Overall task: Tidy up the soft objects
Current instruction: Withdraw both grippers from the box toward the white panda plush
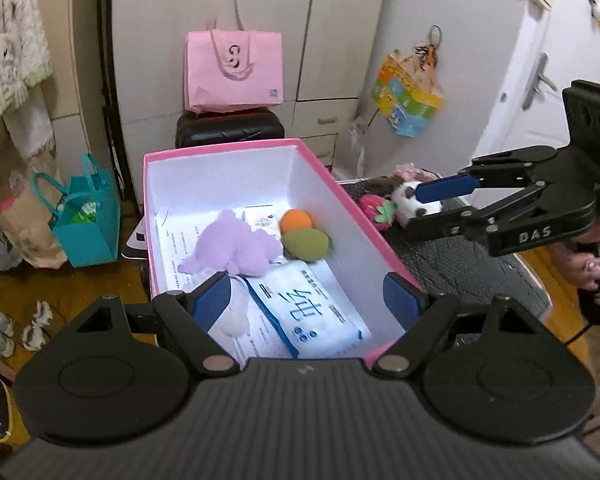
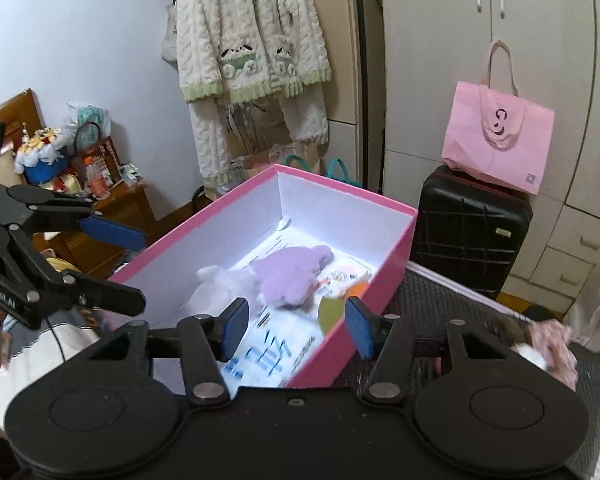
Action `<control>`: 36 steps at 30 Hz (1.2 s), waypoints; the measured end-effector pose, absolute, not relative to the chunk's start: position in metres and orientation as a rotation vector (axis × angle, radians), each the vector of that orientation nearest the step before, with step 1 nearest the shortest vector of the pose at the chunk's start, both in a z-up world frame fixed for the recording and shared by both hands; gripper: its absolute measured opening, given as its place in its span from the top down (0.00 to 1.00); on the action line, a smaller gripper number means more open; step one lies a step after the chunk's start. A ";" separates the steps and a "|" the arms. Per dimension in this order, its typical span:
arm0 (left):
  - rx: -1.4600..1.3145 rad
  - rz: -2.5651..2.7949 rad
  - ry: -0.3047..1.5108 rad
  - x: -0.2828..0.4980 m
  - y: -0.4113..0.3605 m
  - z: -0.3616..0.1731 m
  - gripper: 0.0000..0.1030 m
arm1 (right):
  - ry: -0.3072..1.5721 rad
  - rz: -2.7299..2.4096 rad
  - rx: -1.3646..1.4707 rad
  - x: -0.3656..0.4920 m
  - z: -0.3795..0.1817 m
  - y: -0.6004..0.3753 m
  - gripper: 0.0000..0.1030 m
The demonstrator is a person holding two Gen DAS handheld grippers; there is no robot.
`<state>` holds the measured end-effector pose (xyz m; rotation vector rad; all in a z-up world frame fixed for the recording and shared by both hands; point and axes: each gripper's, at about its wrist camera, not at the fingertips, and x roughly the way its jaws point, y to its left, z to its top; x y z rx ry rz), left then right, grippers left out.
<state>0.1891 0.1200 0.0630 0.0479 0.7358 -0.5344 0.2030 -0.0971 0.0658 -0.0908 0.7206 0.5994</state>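
A pink box (image 1: pixel 320 162) with white inner walls holds a purple plush (image 1: pixel 232 246), an orange ball (image 1: pixel 296 220), a green soft piece (image 1: pixel 306 242), a white plush (image 1: pixel 234 316) and a blue-and-white tissue pack (image 1: pixel 312 312). My left gripper (image 1: pixel 310 300) is open and empty over the box's near end. My right gripper (image 2: pixel 296 330) is open and empty above the box's right wall (image 2: pixel 332 344). In the left wrist view the right gripper (image 1: pixel 424 208) hangs over a white-and-brown plush (image 1: pixel 410 200) and a pink strawberry toy (image 1: pixel 374 206) on the black mat (image 1: pixel 460 264).
A black suitcase (image 2: pixel 468 236) with a pink tote bag (image 2: pixel 500 144) stands behind the box against white cupboards. A teal bag (image 1: pixel 86 224) and shoes (image 1: pixel 4 328) lie on the floor at left. A pink floral cloth (image 2: pixel 556 344) lies on the mat at right.
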 end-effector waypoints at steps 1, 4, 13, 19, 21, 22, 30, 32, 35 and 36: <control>0.063 -0.536 0.734 0.183 0.116 0.065 0.19 | 0.723 0.597 -0.085 0.195 0.068 -0.103 0.42; 0.088 -0.569 0.745 0.169 0.107 0.074 0.15 | 0.720 0.589 -0.083 0.174 0.072 -0.120 0.41; 0.143 -0.678 0.760 0.142 0.055 0.076 0.13 | 0.662 0.539 -0.065 0.106 0.074 -0.169 0.40; 0.192 -0.761 0.766 0.130 0.015 0.064 0.13 | 0.661 0.509 -0.061 0.082 0.065 -0.199 0.38; 0.200 -0.779 0.756 0.128 0.003 0.061 0.13 | 0.663 0.503 -0.058 0.079 0.061 -0.207 0.37; 0.202 -0.786 0.747 0.127 -0.003 0.059 0.13 | 0.664 0.499 -0.056 0.078 0.058 -0.212 0.36; 0.177 -0.790 0.683 0.134 -0.047 0.046 0.13 | 0.641 0.463 -0.099 0.081 0.030 -0.239 0.32; 0.157 -0.789 0.689 0.140 -0.059 0.041 0.13 | 0.639 0.453 -0.106 0.089 0.020 -0.243 0.32; 0.133 -0.777 0.697 0.151 -0.075 0.032 0.13 | 0.636 0.437 -0.122 0.103 0.004 -0.249 0.31; 0.131 -0.771 0.694 0.154 -0.081 0.030 0.13 | 0.636 0.433 -0.122 0.109 0.000 -0.251 0.31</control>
